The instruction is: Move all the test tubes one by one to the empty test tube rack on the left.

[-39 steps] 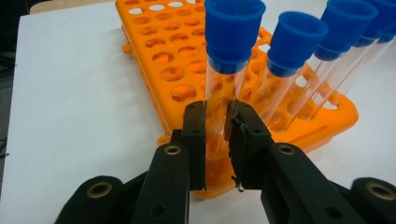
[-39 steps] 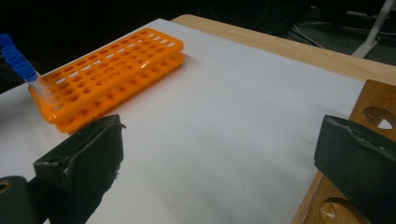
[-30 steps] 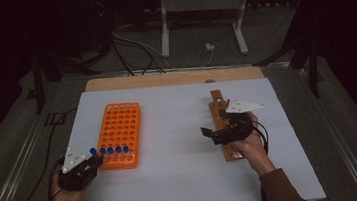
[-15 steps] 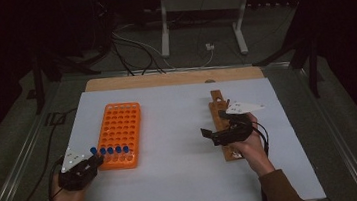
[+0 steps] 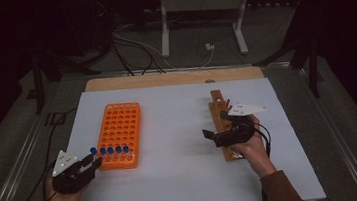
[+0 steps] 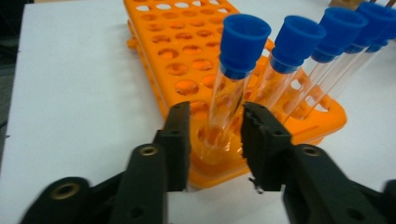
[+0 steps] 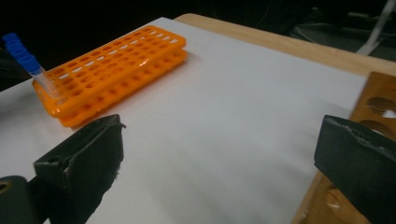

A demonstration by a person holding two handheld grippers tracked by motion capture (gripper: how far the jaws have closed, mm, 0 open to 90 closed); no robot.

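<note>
Left gripper (image 6: 215,133): fingers just opening, tube (image 6: 231,88) released, seated in rack (image 6: 187,70) near-left corner; right gripper (image 7: 219,158) fingers spread, empty.

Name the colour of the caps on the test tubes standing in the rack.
Blue caps; the left gripper view shows them best.

Left hand (image 5: 61,193): at near left corner of table, forearm entering from bottom edge.
Left gripper (image 5: 95,162): pointing forward and to the right; jaws just opening, a small gap between the pads (image 6: 180,135), not pressing.
Right hand (image 5: 248,146): at right side, wrist bent inward.
Right gripper (image 5: 215,136): pointing left; jaws spread wide apart.
</note>
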